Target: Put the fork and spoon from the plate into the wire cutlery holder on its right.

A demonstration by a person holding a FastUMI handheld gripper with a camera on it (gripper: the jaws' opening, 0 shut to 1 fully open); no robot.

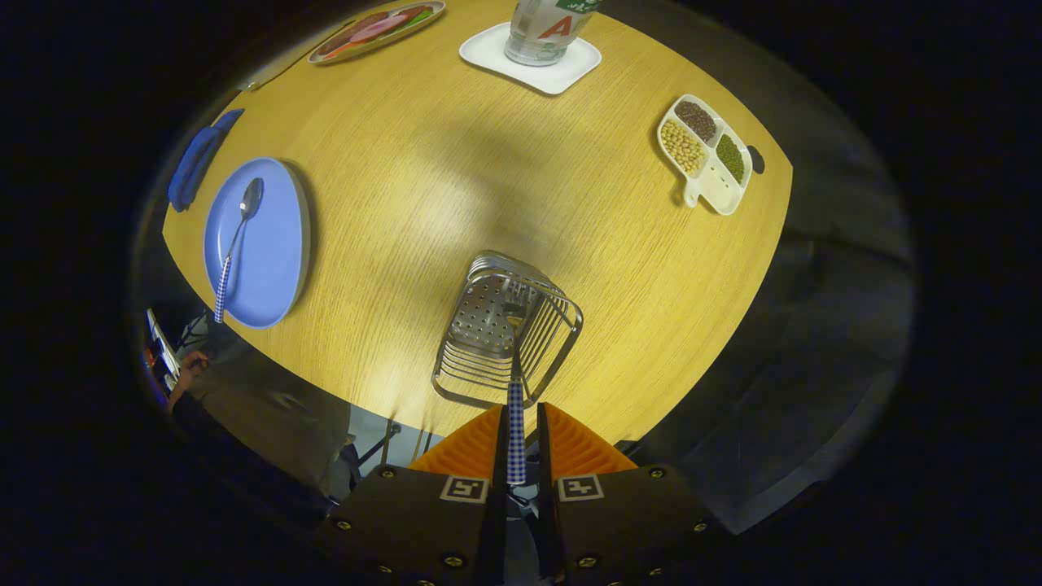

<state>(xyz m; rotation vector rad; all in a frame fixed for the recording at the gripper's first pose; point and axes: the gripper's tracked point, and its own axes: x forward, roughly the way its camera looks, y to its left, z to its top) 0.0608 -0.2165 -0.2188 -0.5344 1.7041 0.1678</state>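
Note:
My gripper (518, 443) is shut on the checked handle of the fork (516, 382), both fingers pressing its sides. The fork hangs tines-down, its metal head inside the wire cutlery holder (488, 358) that stands on the wooden table just ahead of the fingers. Far off to the holder's left lies the blue plate (273, 260) near the table's edge. A spoon (234, 244) with the same checked handle rests on it, bowl pointing away, handle end reaching over the plate's near rim.
A divided white dish of beans (707, 155) sits beyond the holder to the right. At the back stand a glass jar on a white coaster (531, 59) and a patterned plate (376, 29). A blue object (195, 163) lies beside the plate. A person's hand (189, 370) shows below the table edge.

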